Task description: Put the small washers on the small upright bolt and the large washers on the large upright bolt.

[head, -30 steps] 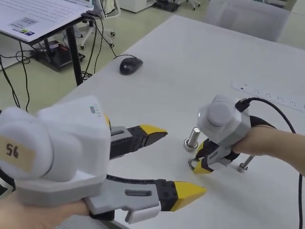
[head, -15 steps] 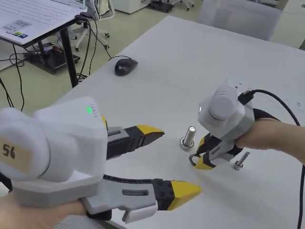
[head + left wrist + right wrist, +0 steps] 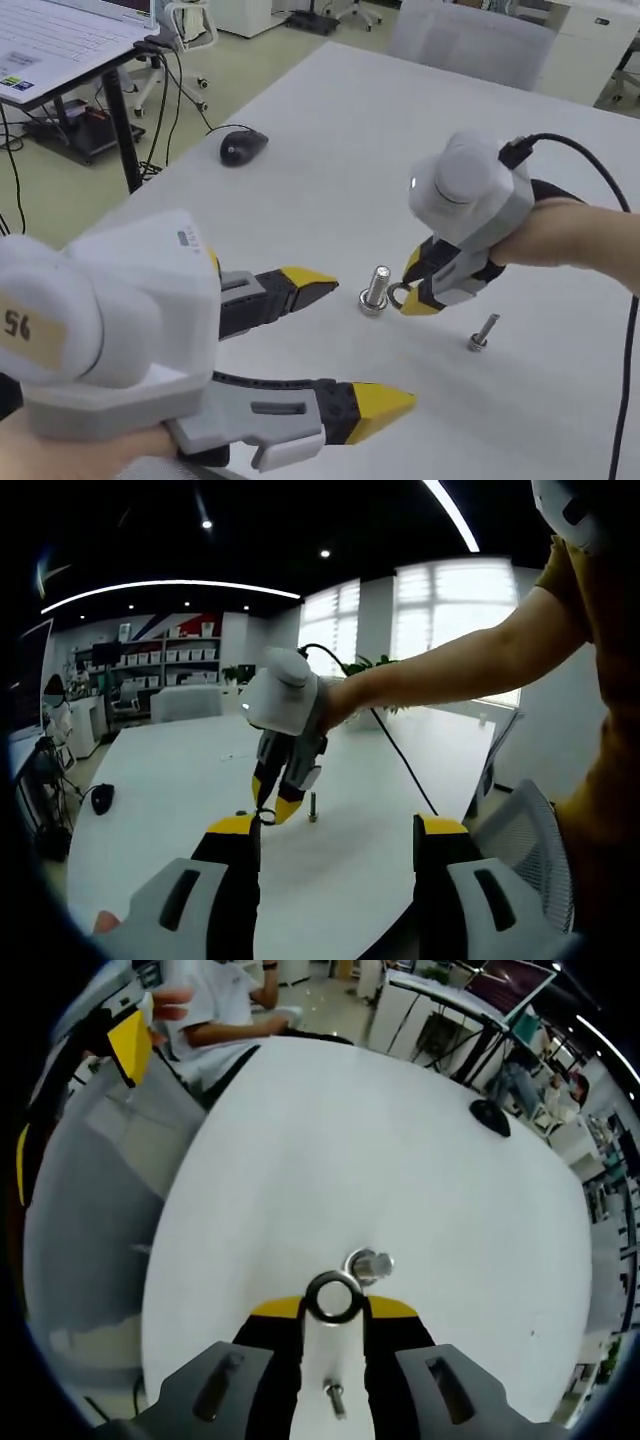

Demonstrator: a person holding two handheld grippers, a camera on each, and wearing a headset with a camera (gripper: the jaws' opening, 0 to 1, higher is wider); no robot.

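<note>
In the head view the right gripper (image 3: 412,290) hangs over the white surface (image 3: 330,130), its yellow-tipped jaws clamped on a metal washer (image 3: 393,296). The washer sits just beside the top of the large upright bolt (image 3: 376,288) and is not threaded over it; I cannot tell if the two touch. The small upright bolt (image 3: 482,333) stands apart from it, nearer the person's right arm.

In the right gripper view the washer (image 3: 334,1277) is pinched at its two sides between the jaw tips of the right gripper (image 3: 333,1308), its hole facing the camera. The large upright bolt (image 3: 368,1265) shows its head past the ring's upper right edge, and the small upright bolt (image 3: 335,1397) stands lower down between the jaws.

The left gripper (image 3: 350,340) is held low at the near edge of the surface, jaws wide apart and holding nothing. In the left gripper view its jaws (image 3: 340,835) frame the right gripper (image 3: 275,810) and the small upright bolt (image 3: 313,807) beside it.

A black computer mouse (image 3: 243,147) lies well away near the far left edge of the surface
</note>
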